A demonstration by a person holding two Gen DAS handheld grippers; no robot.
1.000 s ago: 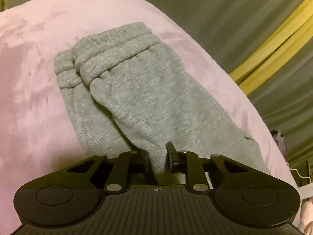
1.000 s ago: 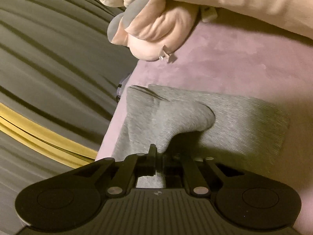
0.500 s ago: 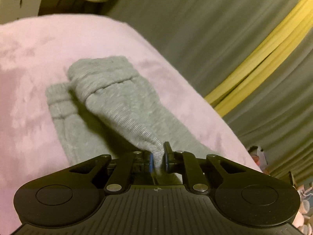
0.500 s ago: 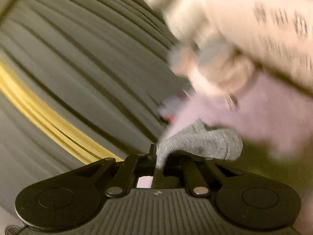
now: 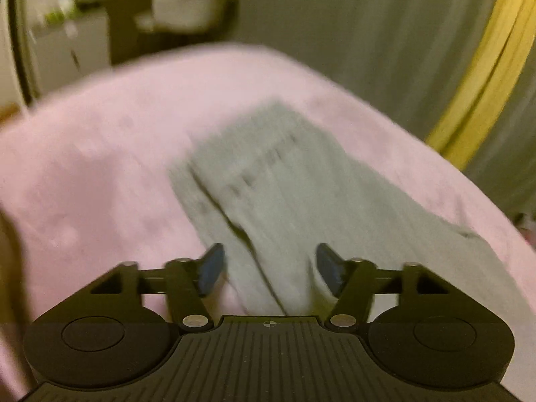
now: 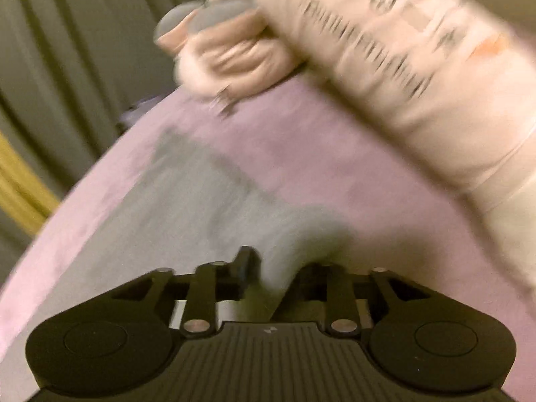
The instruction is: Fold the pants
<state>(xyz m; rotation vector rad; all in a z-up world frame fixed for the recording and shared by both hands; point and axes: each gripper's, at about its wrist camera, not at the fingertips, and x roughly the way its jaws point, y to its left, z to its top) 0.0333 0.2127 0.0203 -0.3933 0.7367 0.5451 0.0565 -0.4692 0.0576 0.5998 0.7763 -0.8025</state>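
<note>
- Left wrist view: everything's smeared with motion blur, so don't expect detail. The room behind, some furniture and pale lumps up top, is too soft to name. A grey curtain with a yellow band runs down the right side.
- The grey pants lie folded on the pink blanket, running from mid-frame down toward your gripper. You can just make out a dark fold edge along their left side; the near end is cut off behind the gripper body.
- Your left gripper has its jaws well apart and opening. Pants fabric sits in the gap between the blue pads, but neither pad looks to be pressing on it.
- Right wrist view: blurrier still. A big pale plush toy fills the top right, with printed lettering you can't read, and it's cut off at the frame edge. It rests on the blanket.
- The pants here spread across the blanket from the left-centre down to the gripper, with a raised hump of cloth right at the fingers.
- Your right gripper is partly apart and opening. The hump sits between the fingers and hides the right one, so I can't tell for sure if it's touching; it doesn't look pinched.
</note>
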